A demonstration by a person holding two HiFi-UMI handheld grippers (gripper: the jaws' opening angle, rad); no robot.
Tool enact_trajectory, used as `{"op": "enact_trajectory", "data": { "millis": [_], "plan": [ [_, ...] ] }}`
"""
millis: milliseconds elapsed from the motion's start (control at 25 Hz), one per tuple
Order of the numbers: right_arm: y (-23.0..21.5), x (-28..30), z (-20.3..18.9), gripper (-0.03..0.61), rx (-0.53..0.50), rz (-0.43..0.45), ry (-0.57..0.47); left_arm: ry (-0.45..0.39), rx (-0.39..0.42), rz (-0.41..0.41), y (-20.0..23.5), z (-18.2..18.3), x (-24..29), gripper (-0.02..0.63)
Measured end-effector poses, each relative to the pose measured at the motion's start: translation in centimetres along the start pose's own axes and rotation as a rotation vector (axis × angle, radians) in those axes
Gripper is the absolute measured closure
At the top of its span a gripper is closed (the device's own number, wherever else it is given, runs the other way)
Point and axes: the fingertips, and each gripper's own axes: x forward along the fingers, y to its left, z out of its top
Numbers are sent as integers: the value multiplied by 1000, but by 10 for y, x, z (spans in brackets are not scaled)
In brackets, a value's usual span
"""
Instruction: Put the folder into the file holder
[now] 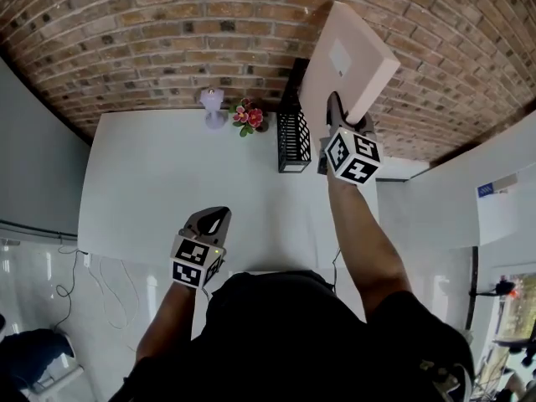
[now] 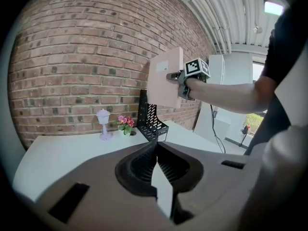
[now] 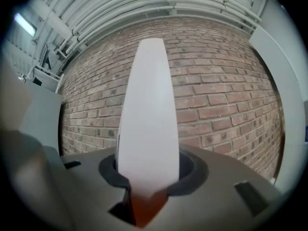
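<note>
My right gripper (image 1: pixel 337 114) is shut on a pale pink folder (image 1: pixel 345 64), held upright in the air above and to the right of the black mesh file holder (image 1: pixel 293 128). In the right gripper view the folder (image 3: pixel 148 119) stands edge-on between the jaws and fills the middle of the frame. The left gripper view shows the folder (image 2: pixel 165 77) raised over the file holder (image 2: pixel 151 121) at the back of the white table (image 1: pixel 159 191). My left gripper (image 1: pixel 211 222) hovers at the table's near edge, shut, with nothing between its jaws.
A small lilac lamp (image 1: pixel 212 105) and a pot of pink flowers (image 1: pixel 249 116) stand by the brick wall, left of the file holder. A white cabinet (image 2: pixel 217 95) stands off the table's right end.
</note>
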Motion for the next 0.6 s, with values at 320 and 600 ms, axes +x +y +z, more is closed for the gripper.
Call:
{"op": "enact_trajectory", "data": {
  "millis": [320, 600],
  "plan": [
    [6, 22, -1, 411, 5, -58, -59, 29, 14, -3, 4, -6, -5, 609],
    [16, 40, -22, 397, -27, -30, -30, 39, 6, 16, 15, -8, -7, 609]
  ]
}}
